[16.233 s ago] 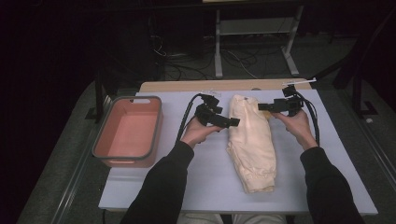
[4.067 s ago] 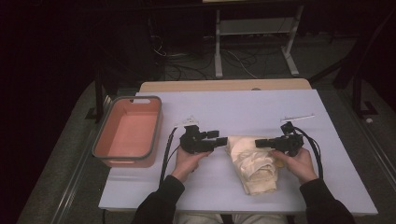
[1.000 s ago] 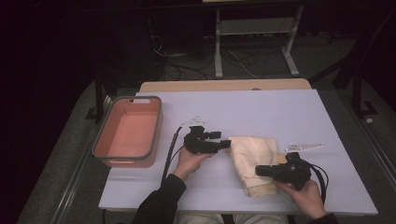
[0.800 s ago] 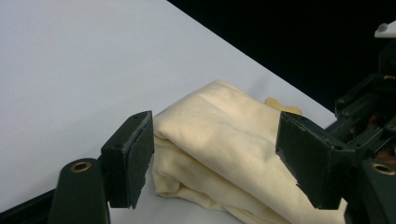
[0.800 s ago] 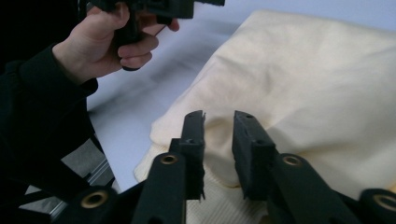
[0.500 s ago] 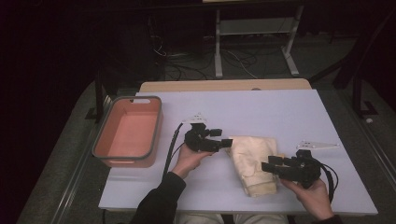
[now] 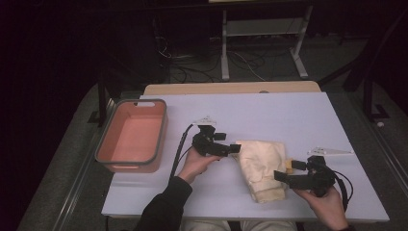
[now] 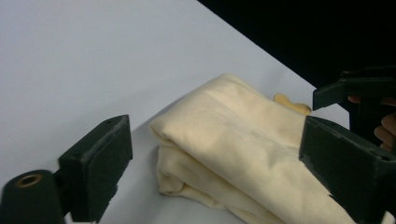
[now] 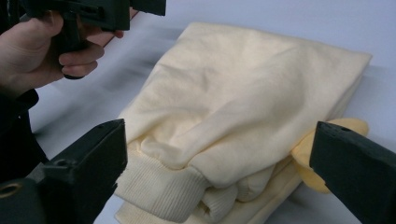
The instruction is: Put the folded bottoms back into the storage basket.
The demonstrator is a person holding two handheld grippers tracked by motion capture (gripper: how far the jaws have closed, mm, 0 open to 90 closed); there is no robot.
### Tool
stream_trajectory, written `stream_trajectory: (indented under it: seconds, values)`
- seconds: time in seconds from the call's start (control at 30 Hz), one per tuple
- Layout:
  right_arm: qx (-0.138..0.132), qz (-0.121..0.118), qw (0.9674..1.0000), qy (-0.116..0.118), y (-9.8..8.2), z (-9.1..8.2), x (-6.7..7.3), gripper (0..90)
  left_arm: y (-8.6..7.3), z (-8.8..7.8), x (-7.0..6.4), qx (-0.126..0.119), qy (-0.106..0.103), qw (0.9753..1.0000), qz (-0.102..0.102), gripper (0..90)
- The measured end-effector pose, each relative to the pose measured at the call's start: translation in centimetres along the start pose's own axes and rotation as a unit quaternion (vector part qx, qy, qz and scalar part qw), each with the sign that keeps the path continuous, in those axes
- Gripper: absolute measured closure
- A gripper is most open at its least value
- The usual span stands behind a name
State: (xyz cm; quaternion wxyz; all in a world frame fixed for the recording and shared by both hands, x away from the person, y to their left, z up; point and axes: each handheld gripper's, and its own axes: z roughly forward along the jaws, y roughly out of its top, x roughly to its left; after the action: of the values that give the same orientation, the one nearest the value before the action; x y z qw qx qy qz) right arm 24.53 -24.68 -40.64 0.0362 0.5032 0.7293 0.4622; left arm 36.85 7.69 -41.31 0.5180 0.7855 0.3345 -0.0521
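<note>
As both grippers gape | one folded garment [image 7: 262, 168] | one tub [image 7: 132, 135]

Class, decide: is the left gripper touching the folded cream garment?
Apart. In the left gripper view, the left gripper has both pads off the folded cream garment, with gaps.

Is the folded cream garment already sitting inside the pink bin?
No, the folded cream garment lies on the white table, well to the right of the pink bin, which holds nothing.
</note>
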Motion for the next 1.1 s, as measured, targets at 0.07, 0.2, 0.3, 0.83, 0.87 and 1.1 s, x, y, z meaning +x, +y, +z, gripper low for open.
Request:
stream_trajectory:
  seconds: [0.07, 0.2, 0.3, 0.83, 0.87, 1.1]
  values:
    - [0.004, 0.005, 1.0000, -0.001, -0.1, 0.1, 0.0, 3.3, 0.0, 0.2, 0.1, 0.008, 0.003, 1.0000, -0.002, 3.3]
    - [0.013, 0.013, 0.9998, -0.004, -0.3, 0.3, 0.0, 3.3, -0.1, 0.6, 0.2, 0.016, 0.004, 0.9999, -0.002, 1.3]
    - [0.019, 0.019, 0.9996, -0.007, -0.4, 0.5, 0.0, 3.3, -0.3, 0.9, 0.2, 0.022, 0.005, 0.9997, -0.002, 0.7]
    - [0.045, 0.035, 0.9981, -0.023, -0.8, 1.1, -0.6, 8.2, -1.1, 2.4, 0.2, 0.056, 0.005, 0.9984, 0.006, 0.0]
    - [0.046, 0.037, 0.9980, -0.023, -0.9, 1.2, -0.7, 8.7, -1.2, 2.5, 0.2, 0.058, 0.005, 0.9983, 0.006, 0.0]
    - [0.077, 0.066, 0.9946, -0.023, -1.2, 1.8, -1.4, 9.5, -1.6, 3.0, 0.3, 0.065, 0.000, 0.9979, -0.002, 0.0]
